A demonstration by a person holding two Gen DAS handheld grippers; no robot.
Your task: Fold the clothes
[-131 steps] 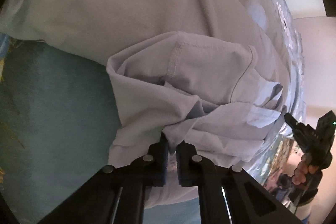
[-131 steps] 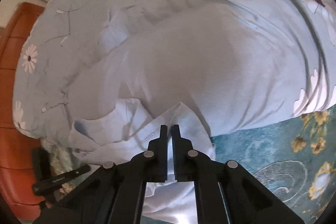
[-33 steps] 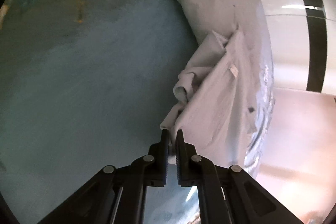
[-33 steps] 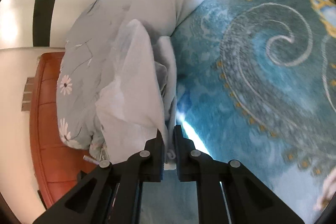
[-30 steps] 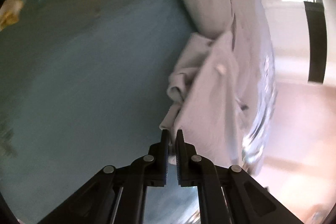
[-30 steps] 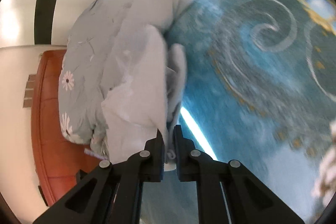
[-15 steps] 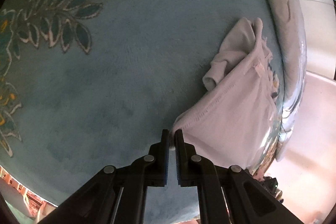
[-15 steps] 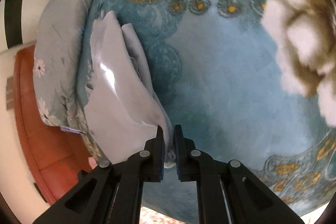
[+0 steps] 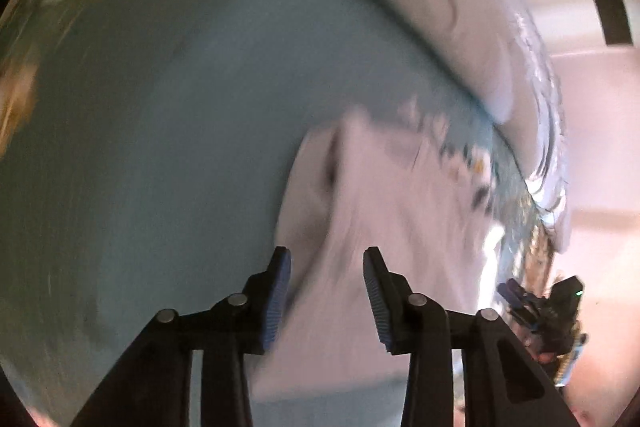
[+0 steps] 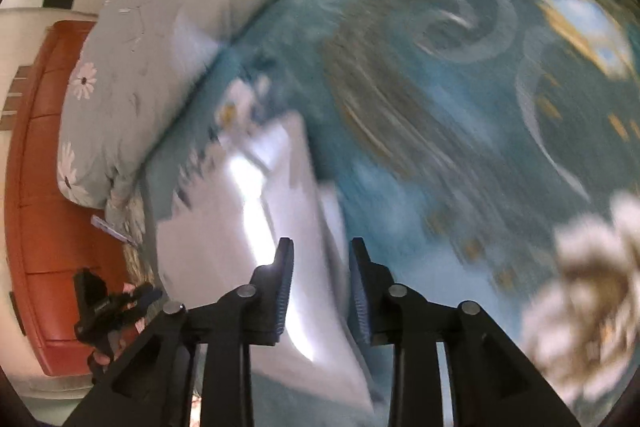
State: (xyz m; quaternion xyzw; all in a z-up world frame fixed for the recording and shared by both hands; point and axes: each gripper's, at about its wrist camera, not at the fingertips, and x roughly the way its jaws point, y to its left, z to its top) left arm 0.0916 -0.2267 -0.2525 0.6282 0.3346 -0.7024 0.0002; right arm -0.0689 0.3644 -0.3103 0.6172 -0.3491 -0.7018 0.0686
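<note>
Left wrist view takes in the widest thing first: a teal carpet (image 9: 152, 131) filling most of the frame, with blurred gold and white patterning toward its upper left. A pale blue quilt (image 9: 452, 19) lies along the carpet's far edge, and beyond it runs a pale wall with a dark vertical strip. On the carpet, near the quilt but apart from it, lies the white garment (image 9: 380, 227), spread fairly flat, its long axis running from just under the fingers away toward the quilt. The left gripper (image 9: 326, 259) has its fingers spread apart with nothing between them, poised above the garment's near end. At the lower right, the other gripper shows as a small dark shape over the garment's far side.

Right wrist view shows what that one lacks: the carpet's (image 10: 460, 115) swirl and flower pattern in gold and white, the daisy print on the quilt (image 10: 160, 11), and an orange-brown padded headboard or couch (image 10: 44, 195) at the left behind the quilt. Here the garment (image 10: 248, 227) stretches from the bottom of the frame up toward the quilt, a bright glare across it. The right gripper (image 10: 320, 247) also has its fingers released and parted, over the garment's right edge. Both pictures are smeared by motion, so seams and folds cannot be made out.
</note>
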